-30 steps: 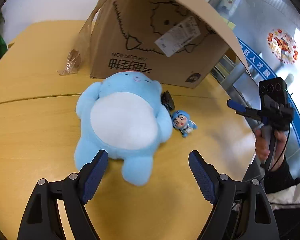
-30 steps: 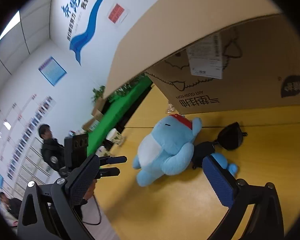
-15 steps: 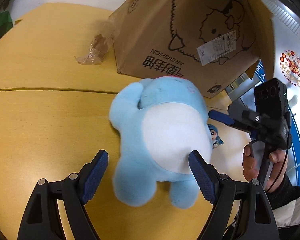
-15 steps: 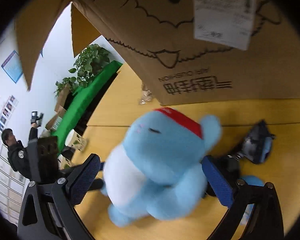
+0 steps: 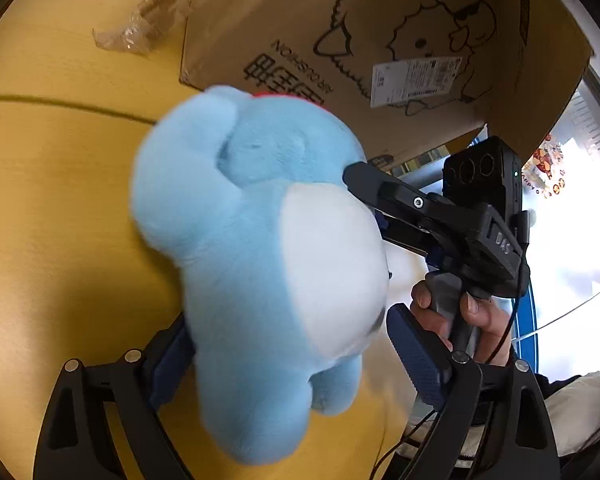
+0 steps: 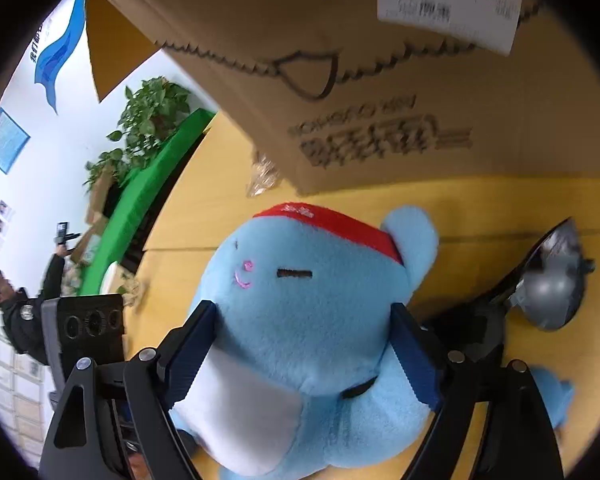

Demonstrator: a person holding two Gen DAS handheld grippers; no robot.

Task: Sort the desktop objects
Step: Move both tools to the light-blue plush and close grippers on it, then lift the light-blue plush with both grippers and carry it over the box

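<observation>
I record the large brown cardboard box (image 5: 380, 40), printed with a cartoon animal and bearing a white label, standing on the yellow wooden worktop (image 5: 40, 200). All places below are given relative to that box.

Just in front of the box is the soft blue plush toy with white belly and red headband (image 6: 312, 304). I judge it light, compressible and non-slippery, with no fragile parts visible; the pile will give under pressure, so a hold across the thick body or head should seat better than one on a limb.

The right gripper (image 6: 304, 356) has its fingers set wide on either side of the toy's head, pads pressed against the plush, apparently gripping it. The left gripper (image 5: 296, 364) has its fingers wide about the toy's lower body: the left finger is largely hidden behind the plush, and the right stands just beside the belly, so I cannot tell whether this pair bears on it.

Whether the toy rests on the worktop or is raised cannot be determined.

A dark grey domed object (image 6: 552, 280) lies in front of the box, beside the toy.
</observation>
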